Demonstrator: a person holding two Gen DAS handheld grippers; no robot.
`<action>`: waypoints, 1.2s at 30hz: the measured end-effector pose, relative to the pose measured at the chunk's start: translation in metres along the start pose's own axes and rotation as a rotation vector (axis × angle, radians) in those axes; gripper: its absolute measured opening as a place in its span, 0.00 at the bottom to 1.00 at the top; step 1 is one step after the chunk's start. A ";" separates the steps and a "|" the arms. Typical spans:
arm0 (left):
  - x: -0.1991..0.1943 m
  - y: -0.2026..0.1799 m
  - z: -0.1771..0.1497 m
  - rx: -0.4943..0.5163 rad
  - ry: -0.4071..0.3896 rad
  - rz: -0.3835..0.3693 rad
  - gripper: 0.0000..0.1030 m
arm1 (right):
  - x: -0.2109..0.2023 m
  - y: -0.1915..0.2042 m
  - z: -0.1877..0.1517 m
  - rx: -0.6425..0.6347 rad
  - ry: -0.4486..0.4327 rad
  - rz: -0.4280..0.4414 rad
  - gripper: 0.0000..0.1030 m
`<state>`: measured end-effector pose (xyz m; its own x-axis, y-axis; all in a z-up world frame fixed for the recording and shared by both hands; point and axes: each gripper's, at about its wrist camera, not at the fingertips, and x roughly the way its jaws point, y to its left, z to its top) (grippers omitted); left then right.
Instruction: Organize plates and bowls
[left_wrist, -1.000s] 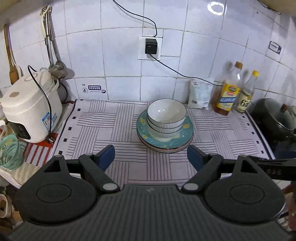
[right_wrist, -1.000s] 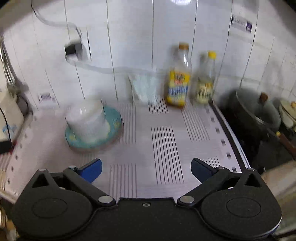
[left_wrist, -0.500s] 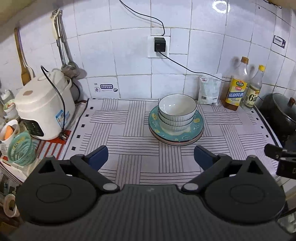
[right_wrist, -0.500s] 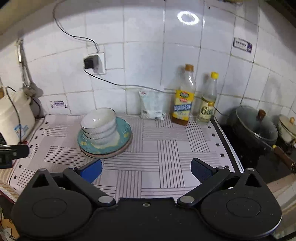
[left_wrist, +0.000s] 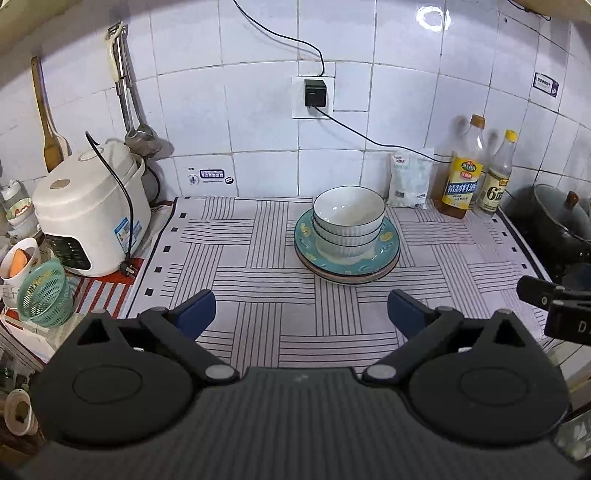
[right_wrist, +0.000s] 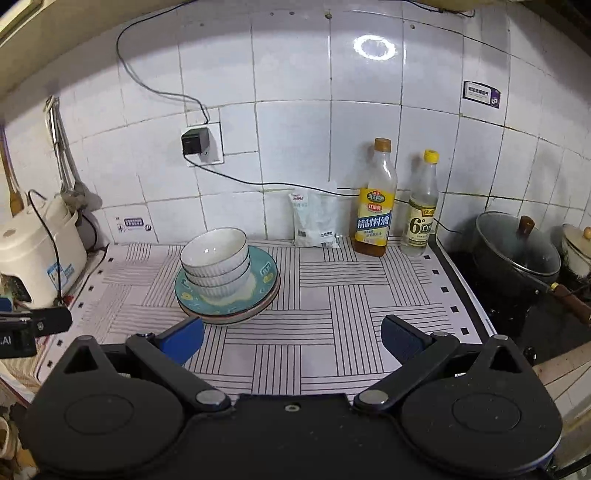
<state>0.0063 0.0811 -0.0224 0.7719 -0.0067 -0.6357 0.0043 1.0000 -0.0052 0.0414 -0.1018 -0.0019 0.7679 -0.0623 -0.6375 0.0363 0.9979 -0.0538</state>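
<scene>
- You face a white-tiled kitchen wall, and below it the table (left_wrist: 258, 258) lies under a pale cloth with woven black stripes; a white rice cooker (left_wrist: 88, 214) stands at its left end and a dark lidded pot (right_wrist: 517, 254) beyond its right edge.
- The task's things sit in one pile near the back of the cloth: three white ribbed ceramic bowls (left_wrist: 348, 221), nested upright, on a teal patterned plate (left_wrist: 388, 240) that tops at least one more plate.
- From your left claw (left_wrist: 299, 314) the pile lies at about 1 o'clock, well apart, with bare cloth between.
- From your right claw (right_wrist: 291, 338) it lies at about 11 o'clock and looks somewhat nearer; its left finger (right_wrist: 183, 338) shows just below the plate rim in that view, though it does not appear to touch.
- The pile is round, so no long axis dictates your approach.
- Both claws stand wide apart with nothing between the pads, each tilted down toward the cloth.
- In my judgement the stacking looks done, so your coming move is likely to draw clear.
</scene>
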 end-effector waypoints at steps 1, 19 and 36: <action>0.000 0.000 -0.001 0.003 0.001 0.002 0.98 | 0.000 0.002 -0.001 -0.016 -0.001 -0.009 1.00; 0.006 0.014 -0.015 -0.003 -0.054 0.050 0.98 | 0.009 0.016 -0.012 -0.036 0.008 -0.031 1.00; 0.003 0.017 -0.022 -0.025 -0.103 0.099 0.98 | 0.013 0.027 -0.018 -0.046 0.023 -0.025 1.00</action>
<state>-0.0051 0.0982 -0.0419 0.8287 0.0934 -0.5518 -0.0899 0.9954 0.0334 0.0410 -0.0763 -0.0260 0.7520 -0.0882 -0.6532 0.0255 0.9941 -0.1050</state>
